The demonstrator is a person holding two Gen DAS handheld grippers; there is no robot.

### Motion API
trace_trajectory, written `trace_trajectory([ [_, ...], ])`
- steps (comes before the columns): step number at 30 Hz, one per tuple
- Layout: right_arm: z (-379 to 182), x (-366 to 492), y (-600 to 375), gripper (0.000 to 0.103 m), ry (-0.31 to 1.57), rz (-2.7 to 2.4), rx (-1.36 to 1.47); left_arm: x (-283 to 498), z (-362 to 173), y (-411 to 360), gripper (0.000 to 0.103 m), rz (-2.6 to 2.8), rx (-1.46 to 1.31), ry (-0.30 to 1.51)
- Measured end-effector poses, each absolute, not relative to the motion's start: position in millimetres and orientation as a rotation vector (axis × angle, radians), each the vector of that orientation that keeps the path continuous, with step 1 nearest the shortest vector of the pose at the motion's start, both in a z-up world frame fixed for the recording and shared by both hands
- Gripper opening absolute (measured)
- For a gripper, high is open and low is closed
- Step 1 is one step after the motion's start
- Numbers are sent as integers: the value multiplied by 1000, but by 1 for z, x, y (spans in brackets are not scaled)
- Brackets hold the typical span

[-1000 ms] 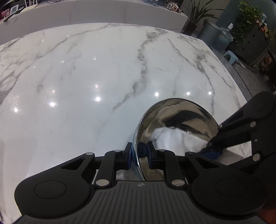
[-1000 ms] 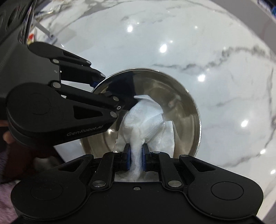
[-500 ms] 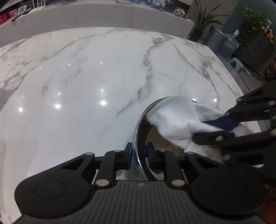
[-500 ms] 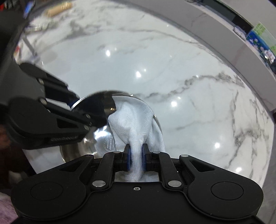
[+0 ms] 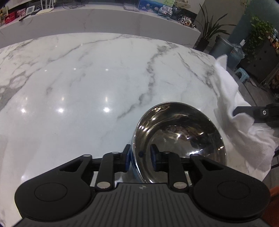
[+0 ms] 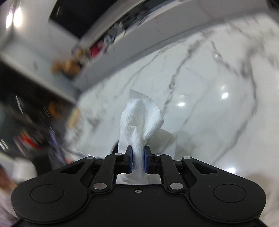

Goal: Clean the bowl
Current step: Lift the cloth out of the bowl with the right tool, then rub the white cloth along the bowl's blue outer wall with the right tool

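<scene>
A shiny steel bowl [image 5: 183,132] stands on the marble table [image 5: 87,78], with nothing inside it. My left gripper [image 5: 140,157] straddles the bowl's near rim; its jaws are opening, and a gap shows between the blue pads and the metal. My right gripper [image 6: 138,157] is shut on a crumpled white paper towel [image 6: 141,115]. In the left wrist view the paper towel [image 5: 244,125] hangs to the right of the bowl, outside it, by the table's right edge. The right wrist view is blurred and does not show the bowl.
A long white counter [image 5: 104,15] with boxes and pictures runs behind the table. Past the table's right edge stand potted plants, a grey bin [image 5: 223,50] and a small blue stool [image 5: 243,74] on the floor.
The right gripper lifted the paper towel out of the bowl and carried it off to the right, rolling as it went. The left jaws widened around the rim.
</scene>
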State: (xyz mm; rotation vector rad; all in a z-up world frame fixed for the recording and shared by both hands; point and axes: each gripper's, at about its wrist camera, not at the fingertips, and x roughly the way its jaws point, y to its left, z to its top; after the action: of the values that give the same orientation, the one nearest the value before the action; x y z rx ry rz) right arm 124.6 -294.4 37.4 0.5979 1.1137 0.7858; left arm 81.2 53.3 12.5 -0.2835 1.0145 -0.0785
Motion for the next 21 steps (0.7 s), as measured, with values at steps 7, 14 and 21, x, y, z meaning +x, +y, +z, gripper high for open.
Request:
trace_trajectory([
  [7, 0, 124, -319, 12, 1112, 763, 833, 81, 12, 56, 29, -35, -366, 1038],
  [14, -33, 133, -319, 12, 1120, 748, 969, 75, 16, 58, 28, 30, -421, 1068],
  [21, -47, 137, -319, 12, 1146, 712, 1010, 70, 19, 50, 21, 90, -393, 1108],
])
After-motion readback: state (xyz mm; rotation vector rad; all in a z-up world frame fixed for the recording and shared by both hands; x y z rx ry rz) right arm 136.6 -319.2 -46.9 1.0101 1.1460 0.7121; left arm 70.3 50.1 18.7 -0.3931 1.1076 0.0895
